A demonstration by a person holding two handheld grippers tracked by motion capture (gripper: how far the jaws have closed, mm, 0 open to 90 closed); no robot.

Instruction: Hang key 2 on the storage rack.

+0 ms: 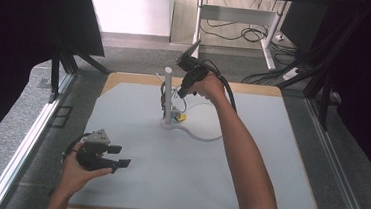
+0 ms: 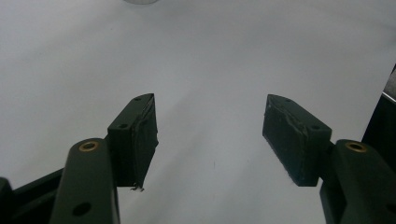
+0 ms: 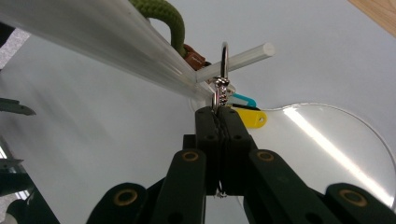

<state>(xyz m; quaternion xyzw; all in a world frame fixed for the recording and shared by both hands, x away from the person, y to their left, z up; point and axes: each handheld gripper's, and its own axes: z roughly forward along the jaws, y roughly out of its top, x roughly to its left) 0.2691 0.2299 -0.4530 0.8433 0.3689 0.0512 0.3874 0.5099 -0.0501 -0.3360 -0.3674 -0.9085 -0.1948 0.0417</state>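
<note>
Nearest to us, our left gripper rests low on the pale grey tabletop at its near left corner, jaws spread wide with nothing between them, well apart from the work. Farther out, past the middle of the tabletop, stands a clear acrylic stand with a round post and a thin cross peg on a transparent rounded base plate. Our right gripper is clamped tight on the small silver swivel link of a metal key ring, holding it right at the peg (whether the ring already loops the peg or only sits beside its tip, we cannot tell). Below the ring hang a yellow plastic key tag and a teal one, and an olive green braided cord with a brown piece already drapes over the stand. We judge the hanging is nearly finished: the ring has reached the peg; seating it fully, letting go and drawing the right gripper clear remain.
</note>
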